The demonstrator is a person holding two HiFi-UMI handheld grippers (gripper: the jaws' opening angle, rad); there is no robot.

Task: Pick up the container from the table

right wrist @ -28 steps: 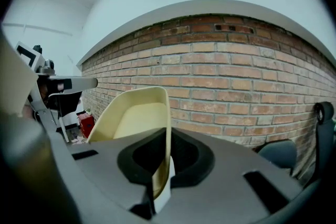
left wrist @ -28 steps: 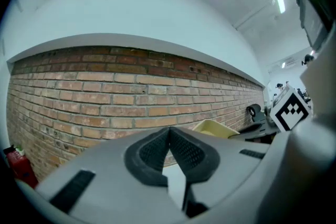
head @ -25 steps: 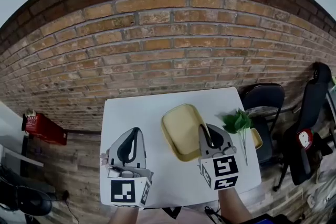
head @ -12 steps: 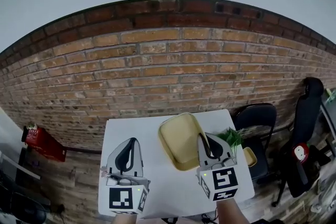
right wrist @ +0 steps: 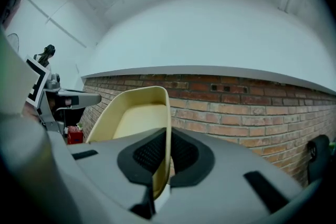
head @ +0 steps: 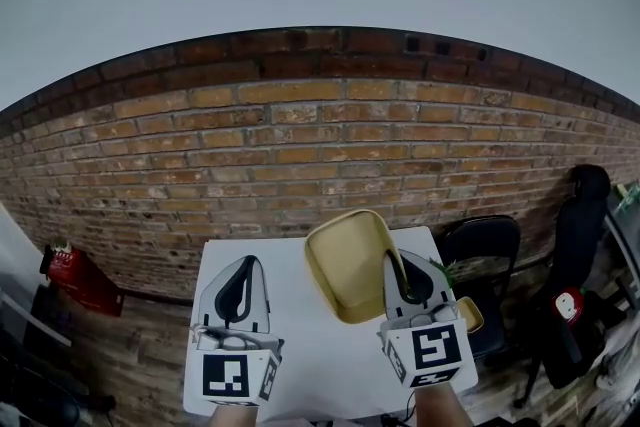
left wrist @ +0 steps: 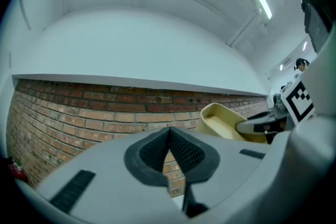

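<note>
— Container (head: 345, 260) first: where do we have it?
— Off the desk (head: 300, 355), up over the desk's 12 o'clock edge, in front of the brick wall (head: 300, 145). It is pale yellow and tilted on its side, with the hollow turned toward 9 o'clock.
— What do we hold it with?
— Our right gripper (head: 398, 260). Its fingers (right wrist: 149, 153) are pressed together on the container's thin side wall, at the rim on the 3 o'clock side. Only that wall is between the black pads.
— And our left gripper (head: 250, 263)?
— It hangs at 8 o'clock from the container, apart from it. Its fingers (left wrist: 152, 152) meet with nothing between them; we see only brick beyond the tips.
— Anything else we can make out?
— A black chair (head: 480, 240) at the desk's 3 o'clock side, and a red object (head: 75, 273) on the floor at 9 o'clock. We cannot tell what the red object is.
</note>
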